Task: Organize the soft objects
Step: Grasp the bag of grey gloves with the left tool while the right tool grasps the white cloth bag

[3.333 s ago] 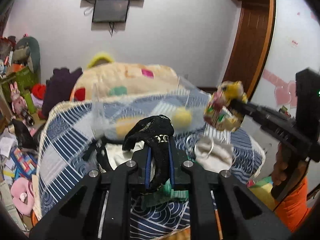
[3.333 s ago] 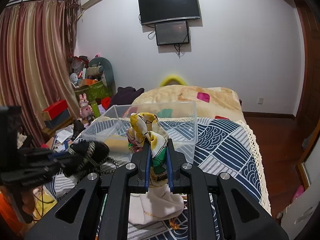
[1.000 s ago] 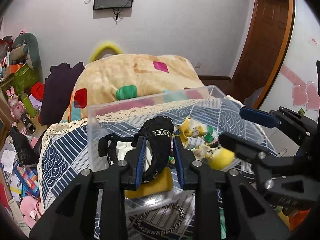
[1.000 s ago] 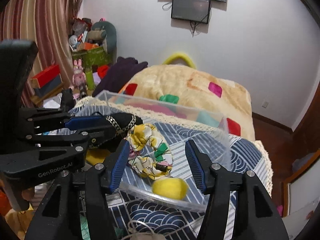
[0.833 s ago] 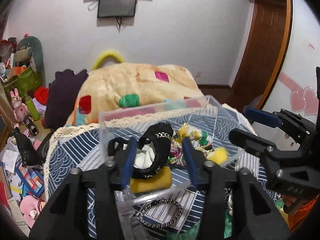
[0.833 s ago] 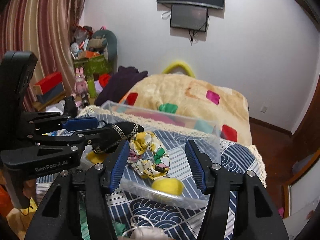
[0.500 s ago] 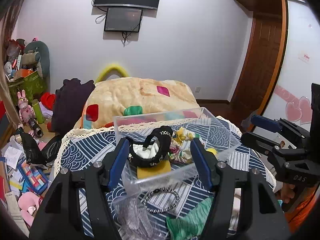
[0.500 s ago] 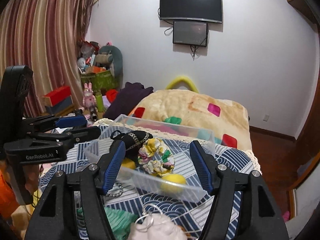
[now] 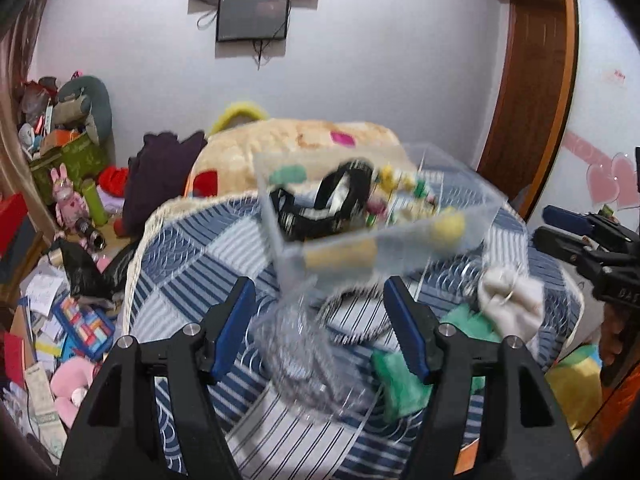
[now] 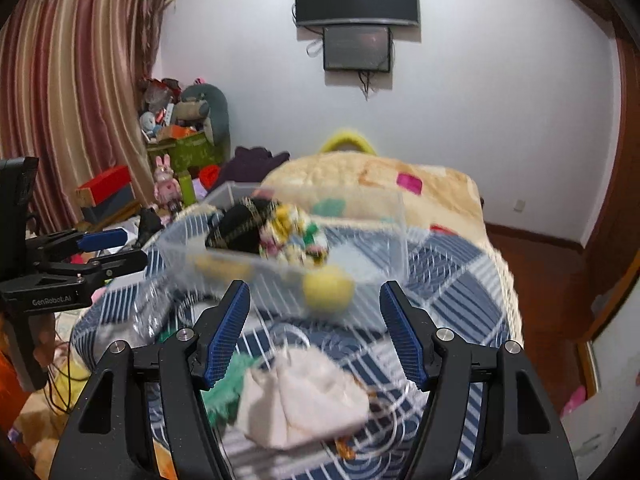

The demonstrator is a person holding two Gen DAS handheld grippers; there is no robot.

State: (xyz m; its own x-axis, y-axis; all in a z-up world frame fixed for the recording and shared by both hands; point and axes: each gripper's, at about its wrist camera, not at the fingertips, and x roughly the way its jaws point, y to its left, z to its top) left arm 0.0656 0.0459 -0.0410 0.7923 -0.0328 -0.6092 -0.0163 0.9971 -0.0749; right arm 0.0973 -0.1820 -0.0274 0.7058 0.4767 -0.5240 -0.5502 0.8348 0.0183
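Inside the clear bin (image 10: 280, 256) lie a black scrunchie (image 10: 236, 228) and floral scrunchie (image 10: 294, 236); your left tongs (image 9: 320, 320) and right tongs (image 10: 314, 326) gape empty before it.

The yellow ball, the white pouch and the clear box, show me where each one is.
yellow ball (image 10: 328, 289), right wrist view, middle of the ball inside the box.
white pouch (image 10: 304, 398), right wrist view, middle of the cloth.
clear box (image 10: 394, 240), right wrist view, its right wall.
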